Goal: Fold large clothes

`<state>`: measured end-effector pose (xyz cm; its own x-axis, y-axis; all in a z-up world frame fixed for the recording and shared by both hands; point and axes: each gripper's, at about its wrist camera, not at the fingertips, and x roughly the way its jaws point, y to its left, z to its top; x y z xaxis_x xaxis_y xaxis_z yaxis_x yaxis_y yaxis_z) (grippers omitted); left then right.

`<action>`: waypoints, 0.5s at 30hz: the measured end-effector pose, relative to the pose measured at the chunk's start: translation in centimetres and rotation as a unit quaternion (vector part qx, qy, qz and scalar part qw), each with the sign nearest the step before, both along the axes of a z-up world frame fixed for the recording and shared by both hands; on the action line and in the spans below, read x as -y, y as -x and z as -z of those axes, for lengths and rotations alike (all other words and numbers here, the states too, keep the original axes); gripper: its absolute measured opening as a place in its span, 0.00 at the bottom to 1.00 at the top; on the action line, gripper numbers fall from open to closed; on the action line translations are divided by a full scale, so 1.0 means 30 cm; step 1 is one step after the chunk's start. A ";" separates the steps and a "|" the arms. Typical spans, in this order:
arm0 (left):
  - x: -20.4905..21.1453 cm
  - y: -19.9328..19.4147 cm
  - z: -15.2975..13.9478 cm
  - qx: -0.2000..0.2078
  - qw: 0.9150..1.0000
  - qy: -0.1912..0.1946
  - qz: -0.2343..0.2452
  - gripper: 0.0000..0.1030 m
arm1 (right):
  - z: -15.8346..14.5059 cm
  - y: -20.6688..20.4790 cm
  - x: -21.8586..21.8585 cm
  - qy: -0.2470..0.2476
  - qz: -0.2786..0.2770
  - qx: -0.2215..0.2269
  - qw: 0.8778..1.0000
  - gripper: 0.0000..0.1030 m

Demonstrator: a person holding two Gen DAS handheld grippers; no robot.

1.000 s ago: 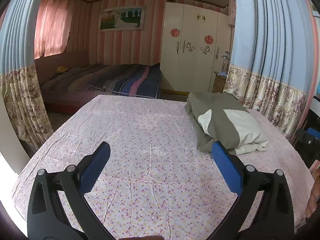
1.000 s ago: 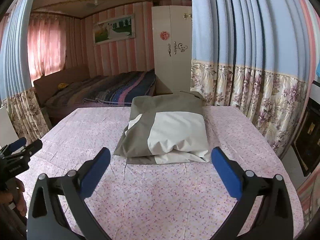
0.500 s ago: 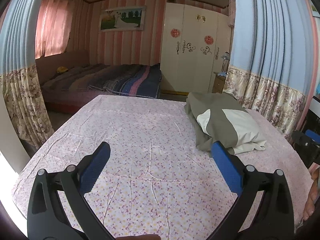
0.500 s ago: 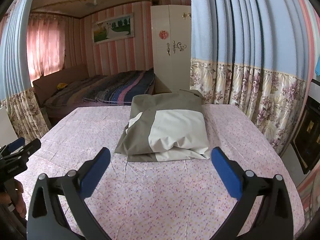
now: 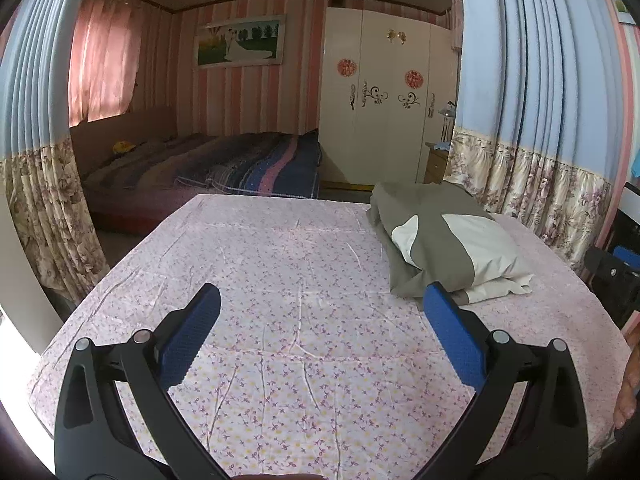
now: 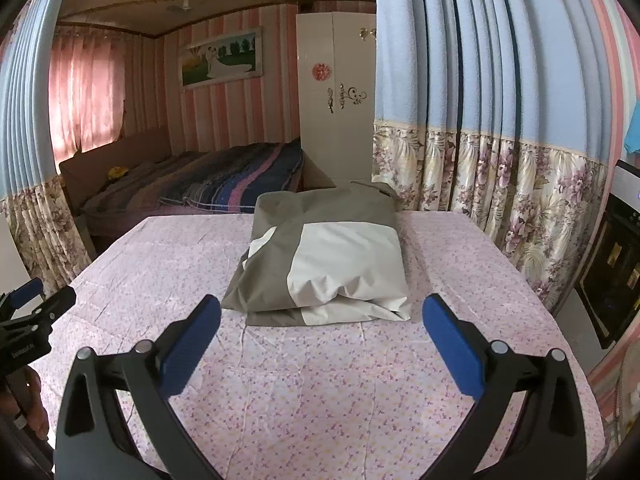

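A folded grey-and-cream fabric garment lies in a neat, puffy rectangular bundle on the pink floral sheet covering the desk, toward its far side. In the right wrist view the bundle sits straight ahead, well beyond the fingertips; in the left wrist view the same garment lies off to the right, with the right blue pad overlapping its near corner in the picture, though whether they touch cannot be told.

The left claw has black arms with blue pads, spread wide with nothing between them, hovering over bare sheet. The right claw is likewise spread wide and holds nothing, its pads apart above the sheet in front of the bundle. At the left edge of the right wrist view the left claw shows from the side, with a hand below it.

Nothing lies on the sheet between either claw and the garment. Blue pleated curtains with floral lower bands hang close along the right side of the desk. Beyond the desk are a bed with a striped dark blanket, a white wardrobe with red ornaments, a framed picture on the pink striped wall, and a pink-curtained window. A dark appliance stands at the right edge.
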<state>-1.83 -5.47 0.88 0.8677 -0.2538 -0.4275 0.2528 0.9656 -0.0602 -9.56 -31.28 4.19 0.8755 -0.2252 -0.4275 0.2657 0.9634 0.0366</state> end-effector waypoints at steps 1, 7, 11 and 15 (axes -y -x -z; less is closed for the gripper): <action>-0.001 -0.001 0.000 -0.002 1.000 0.004 0.002 0.97 | -0.001 0.000 0.001 0.000 0.000 0.000 1.000 0.98; 0.007 -0.004 0.005 -0.006 1.000 0.004 0.002 0.97 | -0.001 0.000 0.004 0.001 0.003 0.000 1.000 0.98; 0.011 -0.004 0.011 -0.009 1.000 0.004 0.001 0.97 | 0.005 -0.003 0.010 0.000 0.007 -0.001 1.000 0.98; 0.013 0.004 0.005 -0.003 1.000 0.001 -0.005 0.97 | 0.007 0.004 0.012 -0.002 0.006 0.000 1.000 0.98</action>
<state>-1.96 -5.87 0.74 0.8675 -0.2467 -0.4319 0.2431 0.9679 -0.0646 -9.68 -31.62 3.97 0.8730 -0.2335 -0.4282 0.2764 0.9602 0.0400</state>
